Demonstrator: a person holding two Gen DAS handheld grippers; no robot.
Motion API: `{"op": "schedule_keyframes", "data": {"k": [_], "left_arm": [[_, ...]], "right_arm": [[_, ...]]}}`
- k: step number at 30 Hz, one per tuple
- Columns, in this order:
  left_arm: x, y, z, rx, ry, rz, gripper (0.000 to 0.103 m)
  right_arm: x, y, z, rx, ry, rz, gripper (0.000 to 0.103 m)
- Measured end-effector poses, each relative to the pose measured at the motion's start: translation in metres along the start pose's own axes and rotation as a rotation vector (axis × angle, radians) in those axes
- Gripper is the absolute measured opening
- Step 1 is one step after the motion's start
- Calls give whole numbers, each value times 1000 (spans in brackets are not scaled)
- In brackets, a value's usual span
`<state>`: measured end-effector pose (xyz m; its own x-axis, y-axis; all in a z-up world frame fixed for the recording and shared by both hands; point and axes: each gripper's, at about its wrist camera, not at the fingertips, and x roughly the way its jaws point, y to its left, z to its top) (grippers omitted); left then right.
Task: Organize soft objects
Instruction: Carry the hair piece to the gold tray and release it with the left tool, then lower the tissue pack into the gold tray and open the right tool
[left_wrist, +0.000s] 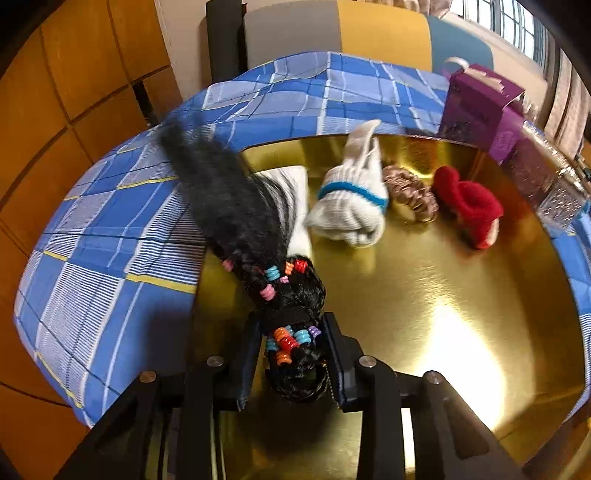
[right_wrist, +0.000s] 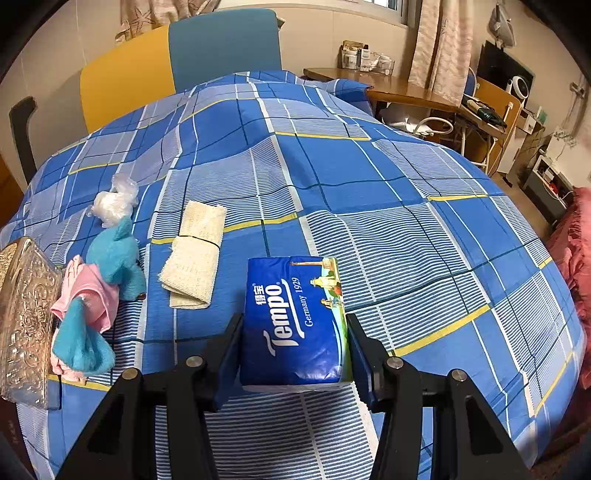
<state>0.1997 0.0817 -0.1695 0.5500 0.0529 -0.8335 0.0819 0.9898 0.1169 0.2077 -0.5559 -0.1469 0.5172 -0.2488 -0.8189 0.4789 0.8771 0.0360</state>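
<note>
My left gripper (left_wrist: 291, 347) is shut on a black hairpiece with coloured beads (left_wrist: 255, 236), held over a round gold tray (left_wrist: 443, 314); its fuzzy tail trails off to the far left. On the tray lie a white sock with a blue band (left_wrist: 354, 201), a striped folded cloth (left_wrist: 291, 192), a brown scrunchie (left_wrist: 410, 194) and a red knit piece (left_wrist: 469, 205). My right gripper (right_wrist: 295, 339) is shut on a blue Tempo tissue pack (right_wrist: 295, 317) just above the blue checked cloth (right_wrist: 369, 184).
A purple box (left_wrist: 476, 107) and a clear glittery box (left_wrist: 546, 181) stand at the tray's far right. In the right wrist view, a cream folded cloth (right_wrist: 195, 254), a teal and pink soft toy (right_wrist: 96, 291), a white plastic bundle (right_wrist: 114, 203) and an ornate metal box (right_wrist: 26, 317) lie left.
</note>
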Motion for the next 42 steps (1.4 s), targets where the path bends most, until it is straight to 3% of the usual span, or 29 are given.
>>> {"op": "schedule_keyframes", "data": {"k": [10,18,25,34,42], "left_arm": [[-19,9,-3,-49,-77,20,35],[-43,17,-10,-148,-165,-27,35],[-53,-1,-17,-83,-181,-85,35],[-63,-26,-21,-6,-214,-160,35],[-69,-17,-26,-53,-232,-209,35]], "right_arm": [[-1,-2,0,11,-7,-5,53],[-14,-5,2,34,-69,10,53],[-43,8,-8,24,-168,51,53],[-104,70,-40,-139,-260,160,53],[-169,172,-82,-316,-279,387,53]]}}
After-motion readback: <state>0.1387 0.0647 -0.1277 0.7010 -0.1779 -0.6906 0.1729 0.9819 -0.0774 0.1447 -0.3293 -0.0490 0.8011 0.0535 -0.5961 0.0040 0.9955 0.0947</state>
